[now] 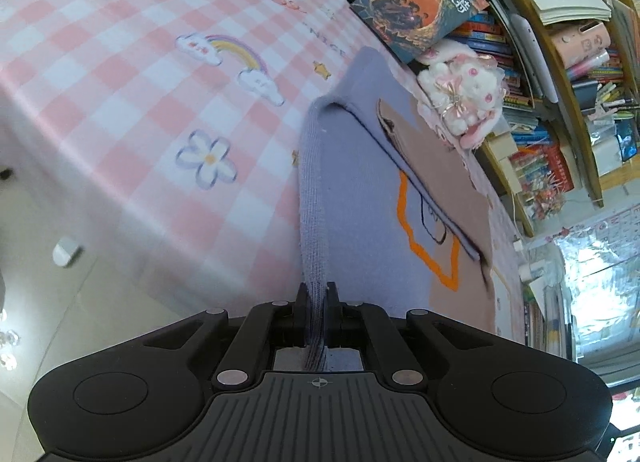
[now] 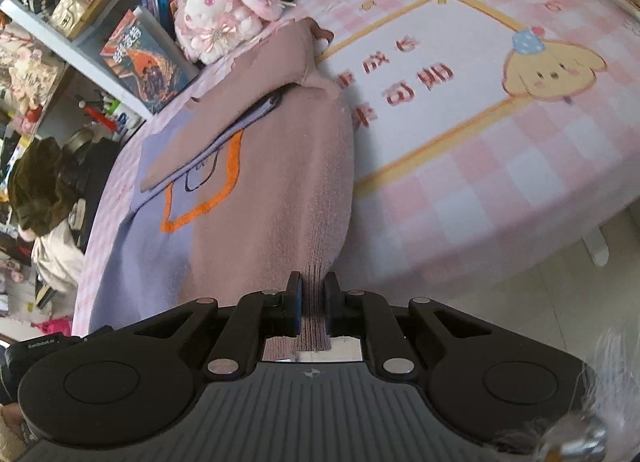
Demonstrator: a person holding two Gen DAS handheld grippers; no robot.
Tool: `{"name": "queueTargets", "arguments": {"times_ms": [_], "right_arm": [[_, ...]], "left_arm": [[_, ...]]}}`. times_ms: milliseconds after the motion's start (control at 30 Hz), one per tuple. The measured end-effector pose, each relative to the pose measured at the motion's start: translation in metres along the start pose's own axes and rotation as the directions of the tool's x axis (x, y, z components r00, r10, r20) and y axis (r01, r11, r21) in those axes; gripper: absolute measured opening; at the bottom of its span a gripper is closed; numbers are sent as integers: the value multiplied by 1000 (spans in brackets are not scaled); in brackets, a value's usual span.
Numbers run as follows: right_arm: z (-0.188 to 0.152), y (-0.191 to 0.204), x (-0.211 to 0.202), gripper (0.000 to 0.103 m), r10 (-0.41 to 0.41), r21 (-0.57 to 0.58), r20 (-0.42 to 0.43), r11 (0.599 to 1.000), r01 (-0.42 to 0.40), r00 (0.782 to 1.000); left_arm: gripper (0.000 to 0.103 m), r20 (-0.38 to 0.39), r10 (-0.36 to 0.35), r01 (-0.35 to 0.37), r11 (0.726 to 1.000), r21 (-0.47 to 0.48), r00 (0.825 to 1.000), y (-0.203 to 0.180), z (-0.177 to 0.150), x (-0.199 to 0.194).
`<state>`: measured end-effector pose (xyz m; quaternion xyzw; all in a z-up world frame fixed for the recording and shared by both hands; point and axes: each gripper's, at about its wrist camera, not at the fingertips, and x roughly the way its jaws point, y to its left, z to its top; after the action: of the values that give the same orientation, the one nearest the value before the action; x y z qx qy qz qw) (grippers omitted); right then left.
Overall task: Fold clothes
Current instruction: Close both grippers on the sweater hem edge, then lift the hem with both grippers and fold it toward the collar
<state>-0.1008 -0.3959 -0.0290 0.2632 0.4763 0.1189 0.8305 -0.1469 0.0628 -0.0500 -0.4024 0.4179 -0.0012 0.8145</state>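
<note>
Sweater pinched at both hem corners, ready to fold

Sweater (image 1: 360, 197) lay on the checked tablecloth (image 1: 120, 101), long axis running straight away from both grippers toward the bookshelf (image 1: 560, 61); left gripper (image 1: 318, 298) was clamped on the lilac hem corner, right gripper (image 2: 312, 290) clamped on the pink one; sleeves looked already folded in; plenty of open cloth on both sides, but the plush toy (image 2: 216, 29) sat just beside the far end, so I'd guess a forward fold shouldn't overshoot.

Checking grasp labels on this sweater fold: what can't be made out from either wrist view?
- Left wrist: sweater near hem hidden by left gripper.
- Right wrist: how much ribbed hem is clamped, hidden inside right gripper; bottom-right blurred.
- Both: sleeve ends hidden by folded cloth; shelf books too small to read.
</note>
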Motion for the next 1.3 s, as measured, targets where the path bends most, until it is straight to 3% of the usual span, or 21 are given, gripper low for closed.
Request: {"name": "queueTargets", "arguments": {"times_ms": [233,433,667,900,1100,1300], "right_arm": [[-17,-14,-15,9,16,21,-29,1000,-15,999],[-3,-12,-30,9,110,58,32,992,-112,993],[47,6,-36,9,189,31,166,980,-196,968],[108,24,-18,9,241,65,250,962,-264,938],[155,44,12,9,223,53,277,968,-246,935],[188,49,54,9,175,89,254,975,-203,951]], "left_arm": [[3,6,-25,25,998,-49,1000,8,-18,-11],[3,66,-145,151,985,-84,987,-7,0,-20],[3,162,-260,275,958,-81,952,-35,47,-10],[4,195,-291,309,949,-69,937,-57,100,15],[4,179,-285,303,950,-77,941,-65,141,48],[4,138,-257,272,956,-105,957,-62,169,87]]}}
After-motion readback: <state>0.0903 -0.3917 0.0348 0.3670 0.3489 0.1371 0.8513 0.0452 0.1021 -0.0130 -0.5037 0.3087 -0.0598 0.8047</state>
